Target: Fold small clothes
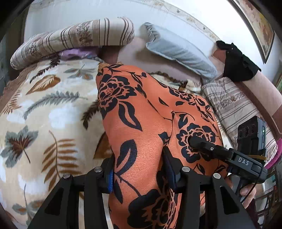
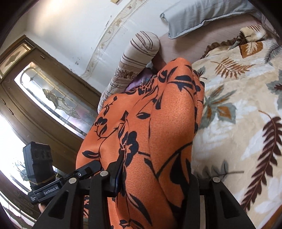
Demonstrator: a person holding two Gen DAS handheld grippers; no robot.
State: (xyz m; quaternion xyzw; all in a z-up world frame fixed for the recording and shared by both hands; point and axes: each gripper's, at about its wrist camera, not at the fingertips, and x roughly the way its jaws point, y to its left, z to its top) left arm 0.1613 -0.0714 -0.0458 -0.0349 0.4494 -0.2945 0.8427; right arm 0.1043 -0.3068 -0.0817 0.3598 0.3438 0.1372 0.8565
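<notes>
Orange fabric printed with black flowers fills the middle of the left wrist view: this garment [image 1: 141, 126] runs from the bottom edge up over the leaf-patterned blanket [image 1: 44, 109] that covers the bed. The left gripper [image 1: 141, 178] has the cloth bunched between its two black fingers, one finger on each side of the fold, so it is clamped on the garment. To the right, the other tool's finger tip presses against the same cloth, and the right gripper [image 1: 199, 142] body carries a "DAS" label, with a hand partly visible on its grip below. Behind the garment lie a striped bolster pillow [image 1: 74, 38] at upper left, a pale blue pillow [image 1: 178, 51] against the white wall, and a striped cushion [image 1: 234, 105] at right beside a black cloth [image 1: 238, 61] draped over a pink armrest. In the right wrist view the orange garment [image 2: 149, 132] again rises from between the fingers toward the centre, hanging in folds, with its far end near the striped bolster pillow [image 2: 134, 58]. The right gripper [image 2: 155, 181] is closed onto this cloth, which covers most of the gap between the fingers. The left gripper [image 2: 98, 169] shows at lower left, marked "GenRobot.AI", its tip touching the garment's edge. The leaf blanket [image 2: 238, 114] spreads to the right, the blue pillow [image 2: 202, 15] lies at top, and a wooden door with leaded glass [image 2: 52, 98] stands at left.
</notes>
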